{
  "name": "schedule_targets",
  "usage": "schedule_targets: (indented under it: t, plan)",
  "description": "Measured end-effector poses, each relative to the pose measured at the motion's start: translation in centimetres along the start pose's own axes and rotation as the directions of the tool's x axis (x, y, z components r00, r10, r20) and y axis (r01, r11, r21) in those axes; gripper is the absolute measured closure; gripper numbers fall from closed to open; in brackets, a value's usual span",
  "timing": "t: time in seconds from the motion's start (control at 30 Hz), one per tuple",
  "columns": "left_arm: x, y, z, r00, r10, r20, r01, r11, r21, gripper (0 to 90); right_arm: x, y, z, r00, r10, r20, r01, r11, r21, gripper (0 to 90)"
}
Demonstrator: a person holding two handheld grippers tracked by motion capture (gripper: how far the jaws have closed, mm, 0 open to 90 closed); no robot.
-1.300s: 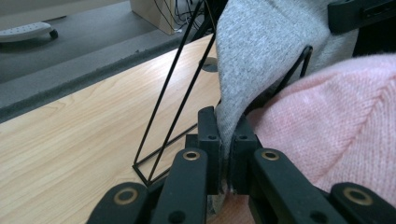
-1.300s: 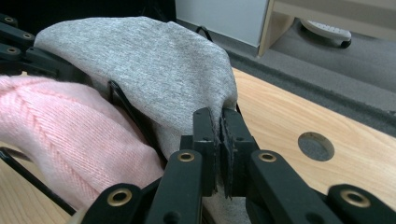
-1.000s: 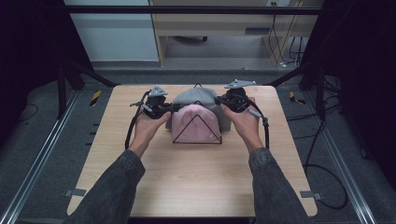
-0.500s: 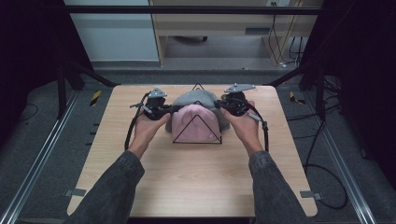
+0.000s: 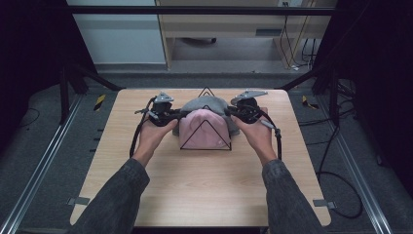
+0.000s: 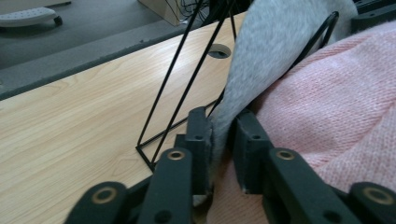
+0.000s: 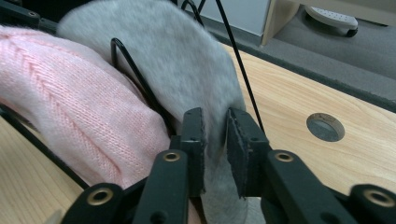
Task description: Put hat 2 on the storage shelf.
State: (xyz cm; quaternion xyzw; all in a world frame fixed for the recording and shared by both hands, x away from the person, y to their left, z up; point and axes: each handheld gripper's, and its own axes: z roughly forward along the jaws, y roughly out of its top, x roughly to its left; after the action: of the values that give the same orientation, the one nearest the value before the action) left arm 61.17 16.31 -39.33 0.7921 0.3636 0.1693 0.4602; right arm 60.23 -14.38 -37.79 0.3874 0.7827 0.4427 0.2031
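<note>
A black wire rack (image 5: pixel 205 148) of triangle frames stands at the table's far middle. A pink knit hat (image 5: pixel 203 130) hangs over its front, and a grey hat (image 5: pixel 207 103) sits behind and partly over the pink one. My left gripper (image 5: pixel 178 116) is at the rack's left side and my right gripper (image 5: pixel 230 113) at its right, both pointing inward. Both pairs of jaws have just been opening. In the left gripper view the grey hat's edge (image 6: pixel 261 70) lies loose in the left gripper (image 6: pixel 223 135), with a gap at one pad. The right gripper (image 7: pixel 215 135) stands slightly apart around the grey hat (image 7: pixel 187 60).
The light wooden table (image 5: pixel 204 190) has bare room in front of the rack and at both sides. A round cable hole (image 7: pixel 325 126) lies in the tabletop near the rack. Dark frame rails and cables run along the floor on both sides.
</note>
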Motion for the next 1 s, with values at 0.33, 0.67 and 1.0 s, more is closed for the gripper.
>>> schedule_targets:
  t: [0.33, 0.67, 1.0]
  plan:
    - [0.3, -0.2, -1.7, 0.9998, 0.009, -0.016, -0.009, 1.0, 0.002, 71.1, 0.2, 0.1, -1.7, 1.0, -0.004, -0.004, 0.004, 1.0, -0.013, 71.8]
    - [0.0, 0.1, -4.2, 0.9972, 0.043, -0.062, -0.044, 0.999, -0.013, 60.6, 0.3, 0.8, -2.6, 0.9997, -0.023, 0.0, 0.023, 1.0, -0.017, 71.1]
    - [-0.2, 0.4, -5.8, 0.994, 0.05, -0.097, -0.052, 0.9986, -0.013, 43.8, 1.4, 1.3, -3.2, 0.999, -0.045, 0.007, 0.045, 0.998, -0.033, 62.8]
